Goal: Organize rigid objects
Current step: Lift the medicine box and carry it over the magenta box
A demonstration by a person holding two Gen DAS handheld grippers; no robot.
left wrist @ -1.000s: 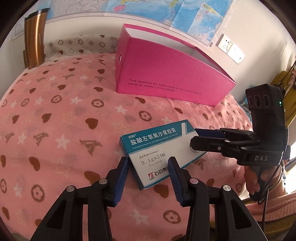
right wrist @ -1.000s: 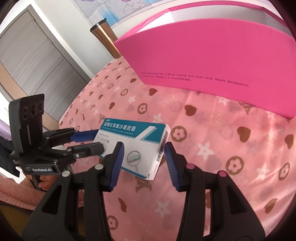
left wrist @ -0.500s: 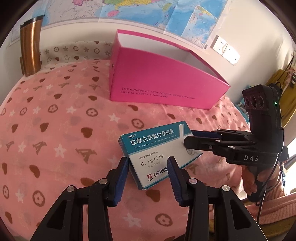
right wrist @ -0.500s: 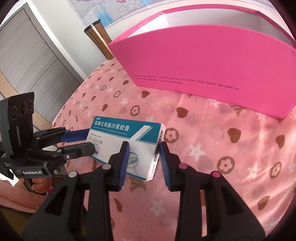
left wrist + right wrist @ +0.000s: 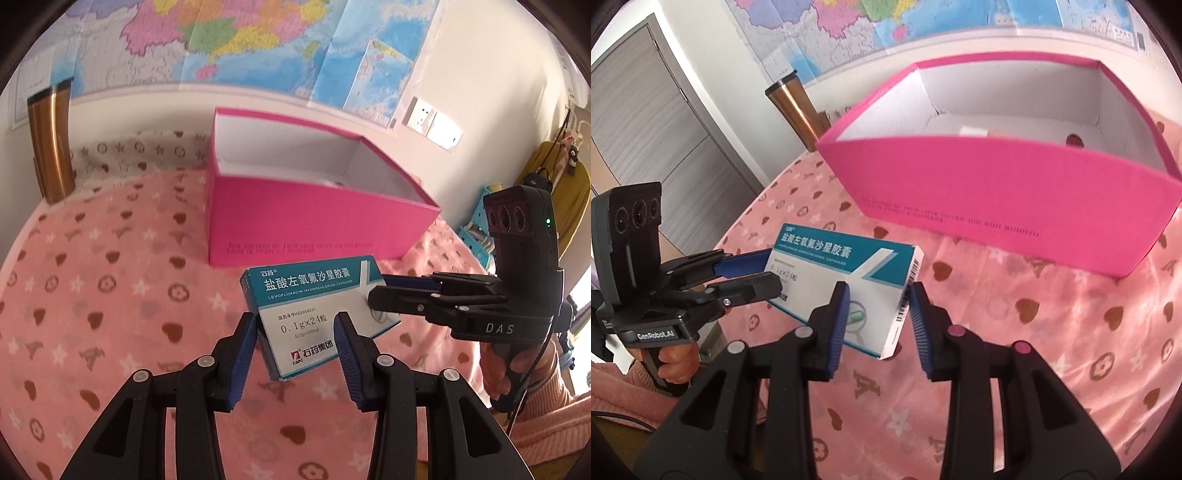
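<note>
A teal and white medicine box (image 5: pixel 314 310) is held in the air above the pink patterned cloth, tilted. My left gripper (image 5: pixel 295 332) is shut on its near end. My right gripper (image 5: pixel 877 306) is shut on the other end (image 5: pixel 879 291). Each gripper also shows in the other's view, the right gripper (image 5: pixel 384 291) from the right and the left gripper (image 5: pixel 764 273) from the left. Beyond the medicine box stands an open pink storage box (image 5: pixel 317 214), also in the right wrist view (image 5: pixel 1015 192), with small items on its white floor.
A copper tumbler (image 5: pixel 50 144) stands at the back left by the wall; it also shows in the right wrist view (image 5: pixel 798 110). A map hangs on the wall (image 5: pixel 258 44). Grey cabinet doors (image 5: pixel 646 122) are to the left. The heart-patterned pink cloth (image 5: pixel 110 288) covers the surface.
Both grippers have lifted the medicine box off the cloth and carried it upward toward the pink storage box, whose inside now shows. The right jaws closed onto the box end.
</note>
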